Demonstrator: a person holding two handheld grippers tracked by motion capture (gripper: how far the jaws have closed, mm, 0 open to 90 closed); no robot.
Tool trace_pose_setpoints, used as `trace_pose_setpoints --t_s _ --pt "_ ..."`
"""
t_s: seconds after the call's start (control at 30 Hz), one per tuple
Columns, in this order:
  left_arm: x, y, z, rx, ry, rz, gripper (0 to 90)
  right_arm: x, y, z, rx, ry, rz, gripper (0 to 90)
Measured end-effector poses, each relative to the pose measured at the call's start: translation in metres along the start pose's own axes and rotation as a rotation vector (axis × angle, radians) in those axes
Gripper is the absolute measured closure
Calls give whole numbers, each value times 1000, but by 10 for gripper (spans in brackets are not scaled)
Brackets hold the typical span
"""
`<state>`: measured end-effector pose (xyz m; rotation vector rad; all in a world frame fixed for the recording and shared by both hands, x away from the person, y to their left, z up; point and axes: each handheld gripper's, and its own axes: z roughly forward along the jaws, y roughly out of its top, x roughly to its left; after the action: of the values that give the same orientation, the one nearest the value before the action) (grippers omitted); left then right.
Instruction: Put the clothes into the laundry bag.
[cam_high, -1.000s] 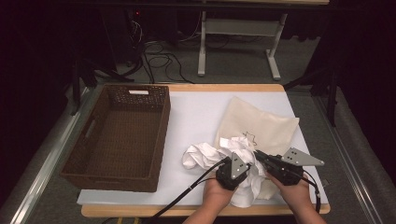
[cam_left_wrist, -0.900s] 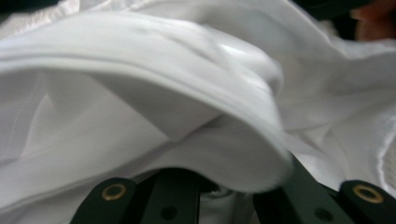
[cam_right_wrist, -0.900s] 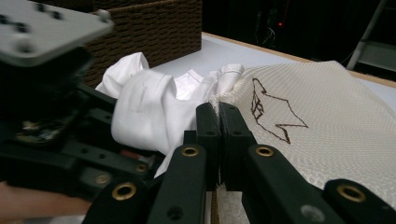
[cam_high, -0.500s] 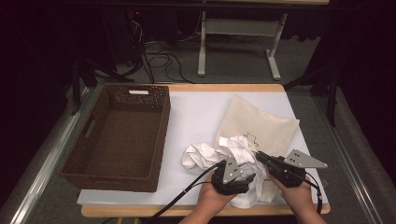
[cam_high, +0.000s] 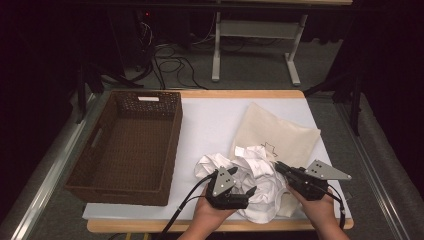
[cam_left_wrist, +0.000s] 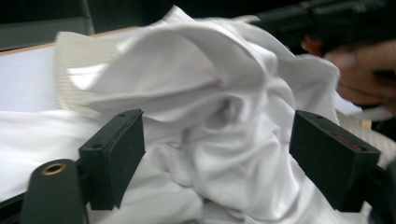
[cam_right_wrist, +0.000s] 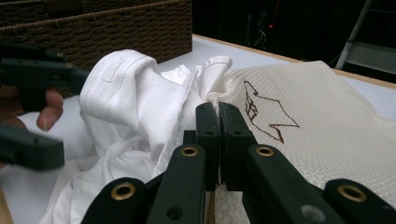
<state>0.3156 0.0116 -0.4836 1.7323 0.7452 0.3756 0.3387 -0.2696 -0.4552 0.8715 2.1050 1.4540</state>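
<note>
Here we are at the near edge of the worktop (cam_high: 210, 130), and the white garment (cam_high: 252, 182) lies crumpled at about 5 o'clock, partly over the cream bag (cam_high: 280, 135) that spreads away toward 2 o'clock. Left tongs (cam_high: 250, 192) are spread wide, and in the left gripper view the bunched white cloth (cam_left_wrist: 224, 116) sits right between the two jaws, which stand clear on either side of it. Over to the right tongs (cam_high: 279, 167): pressed together, tips at the garment's 3 o'clock edge where it meets the bag. In the right gripper view the jaws (cam_right_wrist: 217, 126) are closed with barely a slit between them, at the seam between white cloth (cam_right_wrist: 135, 107) and cream weave (cam_right_wrist: 327, 121), whose brown line drawing sits just past the tips; whether they pinch any fabric I cannot tell. The wicker basket (cam_high: 125, 145) sits at 9 o'clock of the garment, well apart from it
</note>
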Motion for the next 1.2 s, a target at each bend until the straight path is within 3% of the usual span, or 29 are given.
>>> trace_pose_setpoints --t_s 0.13,0.23,0.47,0.5,0.53,0.63,0.73,0.83,0.93,1.2 --pt "4 5 -4 -20 26 12 130 -2 0 -1 1 -4 3 890" --pt "7 12 -4 -52 26 -16 114 -1 0 0 0 -6 -2 889" --pt "2 28 24 -14 25 32 126 0 1 3 1 -3 -5 889" --pt "3 29 27 -9 33 28 158 0 1 3 1 4 -2 889" --pt "4 30 29 -9 12 17 229 0 0 2 3 -1 3 889" --pt "3 28 31 -14 -43 20 618 -1 0 2 4 -4 4 890" --pt "-7 25 32 -6 -52 45 847 -1 0 3 4 -5 -1 889" --pt "-21 22 34 13 -85 70 886 0 1 5 5 -1 -1 890" --pt "-33 16 46 67 -95 97 887 0 2 6 6 -1 -6 890" --pt "-32 5 83 153 -54 67 883 5 2 4 8 19 -11 890"
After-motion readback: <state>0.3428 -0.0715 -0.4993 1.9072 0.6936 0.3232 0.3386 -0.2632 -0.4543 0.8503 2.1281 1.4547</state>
